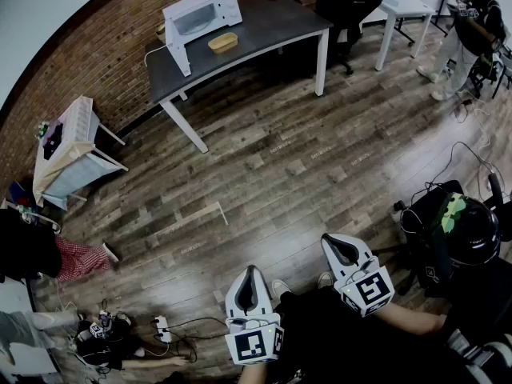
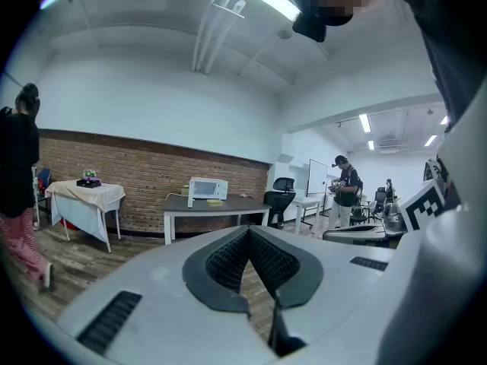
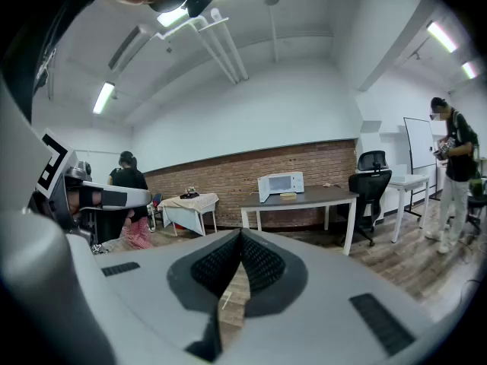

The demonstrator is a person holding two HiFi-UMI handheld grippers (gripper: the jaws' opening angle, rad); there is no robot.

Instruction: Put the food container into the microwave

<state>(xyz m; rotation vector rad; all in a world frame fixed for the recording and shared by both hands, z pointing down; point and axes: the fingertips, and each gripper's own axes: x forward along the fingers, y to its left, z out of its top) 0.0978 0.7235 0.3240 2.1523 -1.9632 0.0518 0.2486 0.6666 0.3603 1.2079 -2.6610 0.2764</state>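
A white microwave [image 1: 200, 13] stands at the left end of a dark grey table [image 1: 272, 30] by the brick wall, its door swung open to the left. A tan food container [image 1: 223, 42] lies on the table just in front of it. Both are far across the floor from me. The left gripper view shows the microwave [image 2: 207, 188] and container [image 2: 215, 201] small and distant, as does the right gripper view for the microwave [image 3: 280, 182] and container [image 3: 288, 196]. My left gripper [image 1: 250, 269] [image 2: 248, 231] and right gripper [image 1: 328, 238] [image 3: 242, 234] are held close to my body, both shut and empty.
Wood floor lies between me and the table. A black office chair [image 1: 348, 2] and white desk [image 1: 400, 8] stand right of the table, with a person [image 1: 472, 22] beyond. A cloth-covered side table [image 1: 68, 146] is at the left. Cables [image 1: 172, 330] and dark gear [image 1: 464, 230] lie near my feet.
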